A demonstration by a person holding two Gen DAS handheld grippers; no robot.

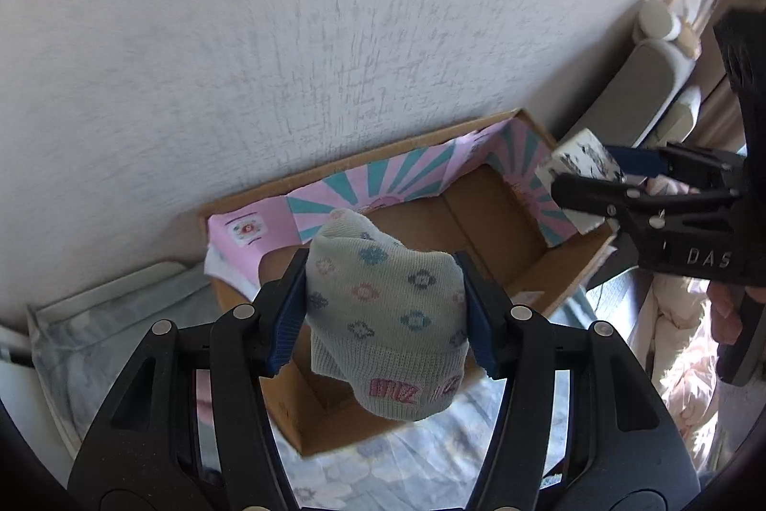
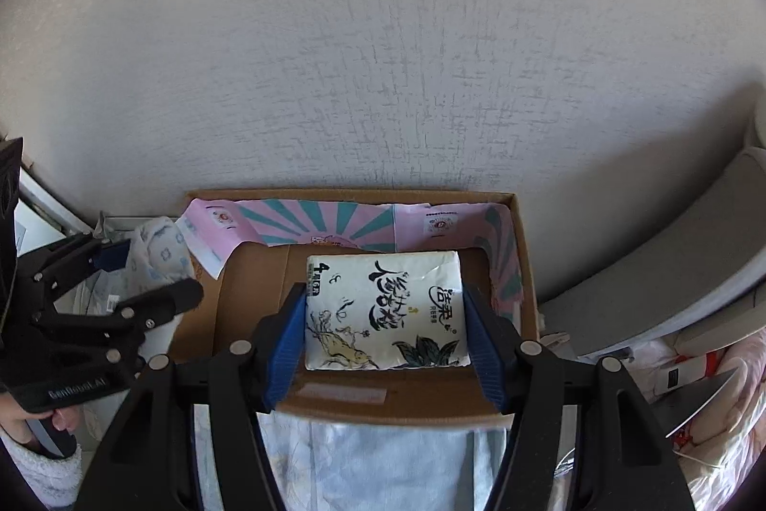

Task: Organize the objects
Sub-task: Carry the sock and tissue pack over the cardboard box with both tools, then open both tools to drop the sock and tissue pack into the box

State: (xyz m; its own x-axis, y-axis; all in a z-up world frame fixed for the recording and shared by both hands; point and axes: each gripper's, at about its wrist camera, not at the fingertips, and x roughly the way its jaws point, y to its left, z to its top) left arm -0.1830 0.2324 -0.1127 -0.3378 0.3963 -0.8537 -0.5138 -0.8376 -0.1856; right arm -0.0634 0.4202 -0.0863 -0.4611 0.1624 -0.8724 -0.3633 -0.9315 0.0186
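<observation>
Left gripper point(image 1: 385, 305) has its blue fingers point(image 1: 287, 319) clamped on a pale knit sock point(image 1: 383, 319) with little flower dots and pink lettering near the cuff, held up in the air over the near corner of the cardboard box point(image 1: 483, 223). Right gripper point(image 2: 385, 326) is squeezing a white tissue pack point(image 2: 385, 310) with black brush lettering and leaf art, pads tight on both short sides, hanging just over the box point(image 2: 364, 408) floor.

The left wrist view only catches that pack point(image 1: 581, 164) edge-on, so you'd never read the print from there; the right wrist view shows it full face. Flip side: the sock doesn't show at all in the right view, only the other gripper point(image 2: 143, 276) off to the left, and from that angle I can't really tell what's between its fingers.

Box sits against a textured wall point(image 2: 383, 56) with a pink-and-teal sunburst liner point(image 2: 335, 223) along its back. It rests on light blue patterned bedding point(image 2: 383, 463).
</observation>
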